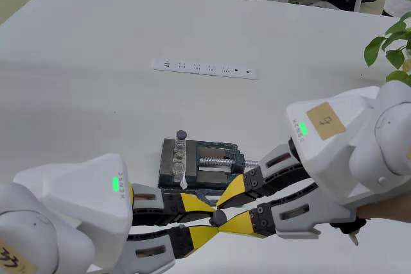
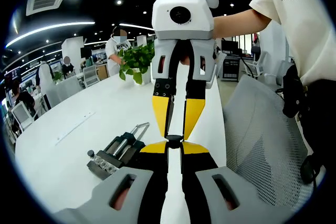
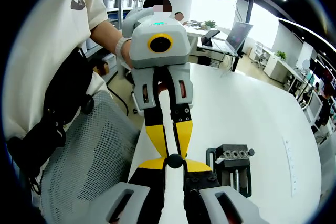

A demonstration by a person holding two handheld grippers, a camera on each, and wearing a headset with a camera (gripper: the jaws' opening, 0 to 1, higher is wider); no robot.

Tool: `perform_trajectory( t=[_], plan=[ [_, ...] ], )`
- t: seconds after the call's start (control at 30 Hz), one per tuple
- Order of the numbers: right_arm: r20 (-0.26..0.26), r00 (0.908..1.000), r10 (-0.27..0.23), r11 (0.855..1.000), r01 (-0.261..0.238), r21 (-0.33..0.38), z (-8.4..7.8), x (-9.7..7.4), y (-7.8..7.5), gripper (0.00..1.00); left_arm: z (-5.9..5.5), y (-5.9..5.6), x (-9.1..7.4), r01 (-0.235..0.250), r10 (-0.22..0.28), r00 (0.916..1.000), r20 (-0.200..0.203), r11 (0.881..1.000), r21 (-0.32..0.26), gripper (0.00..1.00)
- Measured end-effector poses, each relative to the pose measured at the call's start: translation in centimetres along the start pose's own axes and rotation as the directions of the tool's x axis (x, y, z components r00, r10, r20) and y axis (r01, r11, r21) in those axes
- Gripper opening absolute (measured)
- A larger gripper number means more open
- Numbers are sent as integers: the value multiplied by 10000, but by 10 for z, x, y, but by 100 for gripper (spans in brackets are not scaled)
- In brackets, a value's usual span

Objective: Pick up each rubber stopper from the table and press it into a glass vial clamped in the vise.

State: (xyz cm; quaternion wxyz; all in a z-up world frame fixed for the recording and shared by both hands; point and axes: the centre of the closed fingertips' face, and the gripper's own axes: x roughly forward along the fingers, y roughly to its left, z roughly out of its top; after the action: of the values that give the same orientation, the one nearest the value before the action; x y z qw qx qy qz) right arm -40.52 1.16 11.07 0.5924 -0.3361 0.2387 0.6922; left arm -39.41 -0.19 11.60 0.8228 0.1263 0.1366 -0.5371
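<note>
Your left gripper and right gripper both pinch one stopper, near the vise. The far vial looks capped; the rest look open.

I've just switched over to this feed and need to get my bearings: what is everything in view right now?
rubber stopper: one, dark, pinched where the two grippers' tips meet, near the table's front edge
vise: one, dark grey, on the table just beyond the grippers
glass vials: a row, seemingly four, clear, clamped in the vise
fitted stopper: one, dark, on the farthest vial
power strip: one, white, beyond the vise
table: one, white
plant: one, green, far right edge of the table
mesh chair: one, grey, beside the table
left gripper: white body, yellow-black jaws, closed on the stopper
right gripper: same colours, facing it, closed on the same stopper
</note>
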Motion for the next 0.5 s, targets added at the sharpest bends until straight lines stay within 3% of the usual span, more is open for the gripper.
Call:
perform_trajectory(
  t=[0.5],
  plan=[
    [-55, 9993, -371, 9984, 373, 422, -1, 1, -7, 7, -2, 6, -2, -356, 354, 9993, -107, 9993, -149, 4]
  ],
)
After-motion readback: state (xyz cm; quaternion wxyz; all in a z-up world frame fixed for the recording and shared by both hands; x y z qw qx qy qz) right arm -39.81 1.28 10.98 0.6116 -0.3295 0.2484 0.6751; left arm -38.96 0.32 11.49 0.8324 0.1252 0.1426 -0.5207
